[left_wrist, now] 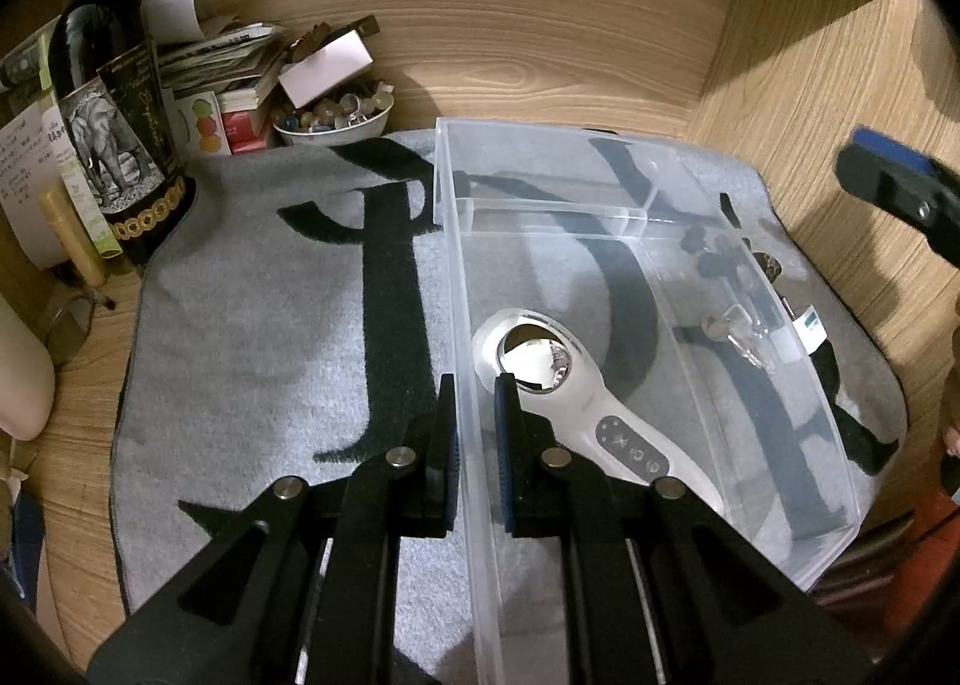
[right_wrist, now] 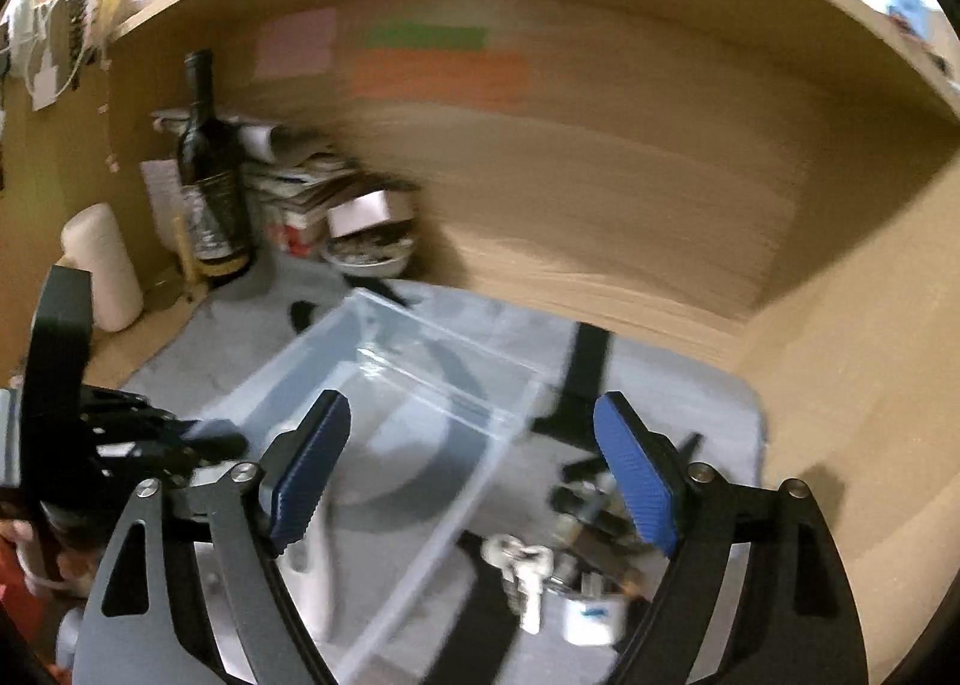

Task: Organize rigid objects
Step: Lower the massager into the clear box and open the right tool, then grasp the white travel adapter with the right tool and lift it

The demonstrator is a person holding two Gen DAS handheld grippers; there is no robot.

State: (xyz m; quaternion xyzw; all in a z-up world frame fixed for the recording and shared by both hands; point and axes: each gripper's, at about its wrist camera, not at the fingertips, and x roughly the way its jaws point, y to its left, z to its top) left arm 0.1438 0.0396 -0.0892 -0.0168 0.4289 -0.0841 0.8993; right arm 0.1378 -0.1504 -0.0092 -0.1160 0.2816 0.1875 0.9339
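Observation:
A clear plastic organiser box [left_wrist: 600, 156] with dividers stands on a grey mat. My left gripper [left_wrist: 477, 433] is shut on the box's left wall, one pad on each side. A white handheld device [left_wrist: 576, 403] with a round shiny head lies in the large compartment. A bunch of keys [left_wrist: 738, 331] and small dark items lie along the box's right side; I cannot tell whether they are inside it. In the blurred right wrist view my right gripper [right_wrist: 471, 415] hangs open above the box [right_wrist: 372, 337] and the keys [right_wrist: 522, 565], with nothing between its pads.
The grey mat [left_wrist: 270, 325] with black markings covers a wooden desk enclosed by wooden walls. A dark wine bottle [left_wrist: 114, 102], stacked papers and a bowl of beads [left_wrist: 333, 120] crowd the back left corner. One finger [left_wrist: 888, 175] of the right gripper shows at the right edge.

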